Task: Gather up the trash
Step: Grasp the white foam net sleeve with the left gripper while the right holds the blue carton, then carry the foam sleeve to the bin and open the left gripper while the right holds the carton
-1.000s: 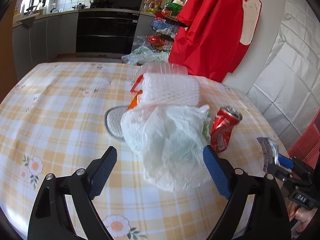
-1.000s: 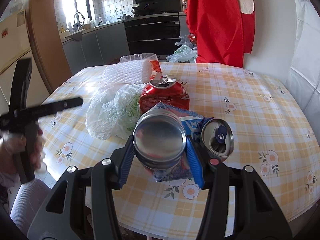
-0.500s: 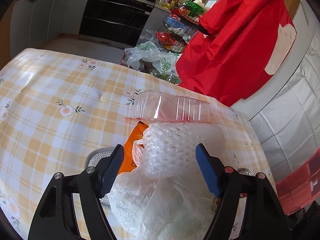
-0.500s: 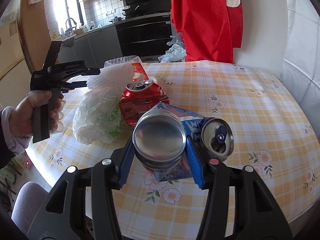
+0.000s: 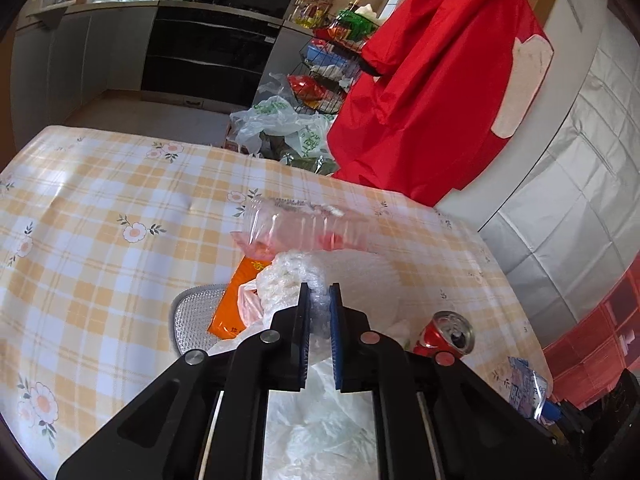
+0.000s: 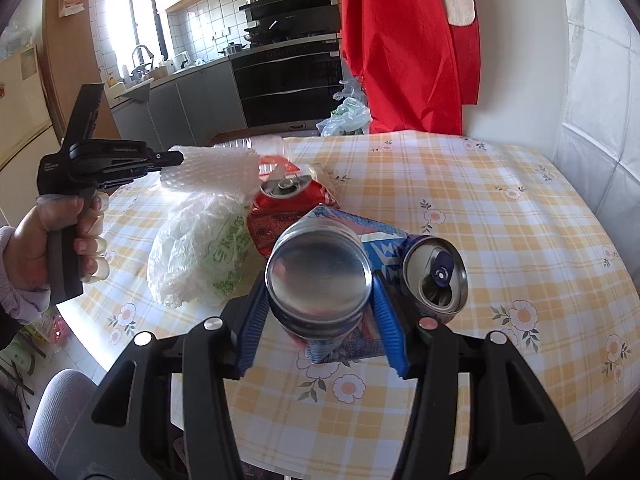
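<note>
While its jaws close, the left gripper (image 5: 319, 290) pinches the knobbly bubble wrap (image 6: 212, 170), with a crinkled white plastic bag (image 6: 196, 256) below on the checked table (image 6: 500, 216). At six o'clock the right gripper (image 6: 320, 320) clamps a round silver-bottomed can (image 6: 318, 276); a dented red can (image 6: 286, 208) lies at twelve o'clock from it.

A kitchen lies behind the counter (image 6: 500, 208), which wears a yellow-and-white checked cloth printed with flowers; grey cabinets (image 6: 192, 100) run along the far wall beneath white tiles (image 6: 208, 20); a black oven (image 6: 288, 84) stands under a hob with pots; daylight comes through a window (image 6: 128, 16) above the sink; a red garment (image 6: 404, 40) hangs against a white wall; a wire rack (image 5: 332, 64) holds packets.
</note>
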`<state>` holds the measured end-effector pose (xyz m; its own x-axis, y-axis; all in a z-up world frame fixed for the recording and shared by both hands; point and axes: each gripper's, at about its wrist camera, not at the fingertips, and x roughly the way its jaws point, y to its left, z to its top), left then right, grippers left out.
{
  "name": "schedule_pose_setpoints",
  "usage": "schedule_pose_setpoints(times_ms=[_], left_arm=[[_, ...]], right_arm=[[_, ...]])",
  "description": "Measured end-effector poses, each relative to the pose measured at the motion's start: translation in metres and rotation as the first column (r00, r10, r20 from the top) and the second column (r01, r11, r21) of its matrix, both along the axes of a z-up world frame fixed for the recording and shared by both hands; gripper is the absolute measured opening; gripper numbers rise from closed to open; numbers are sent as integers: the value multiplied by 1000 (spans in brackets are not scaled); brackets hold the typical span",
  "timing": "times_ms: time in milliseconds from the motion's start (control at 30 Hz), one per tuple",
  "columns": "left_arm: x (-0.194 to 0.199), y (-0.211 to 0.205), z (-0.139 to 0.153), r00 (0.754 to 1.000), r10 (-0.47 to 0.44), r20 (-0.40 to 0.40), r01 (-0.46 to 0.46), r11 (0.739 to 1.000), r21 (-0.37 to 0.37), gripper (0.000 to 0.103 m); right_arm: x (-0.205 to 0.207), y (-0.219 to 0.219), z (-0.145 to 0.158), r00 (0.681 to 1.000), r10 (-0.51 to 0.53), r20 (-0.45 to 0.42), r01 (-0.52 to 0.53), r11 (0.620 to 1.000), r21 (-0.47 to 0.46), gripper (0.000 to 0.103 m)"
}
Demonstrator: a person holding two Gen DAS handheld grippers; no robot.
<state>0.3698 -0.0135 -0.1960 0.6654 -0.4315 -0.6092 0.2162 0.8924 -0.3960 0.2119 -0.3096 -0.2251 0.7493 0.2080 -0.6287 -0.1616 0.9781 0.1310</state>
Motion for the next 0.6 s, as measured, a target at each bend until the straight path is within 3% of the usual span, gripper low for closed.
schedule_pose_setpoints(times_ms=[367, 600], left_arm=[[-81, 4, 86, 976, -23, 218, 11, 999, 53, 9], [-170, 13, 94, 966, -68, 250, 40, 993, 115, 9]], right_arm=[[-37, 11, 37, 997, 16, 73, -16, 1000, 5, 52], [-66, 13, 59, 993, 17, 117, -19, 1000, 18, 52]])
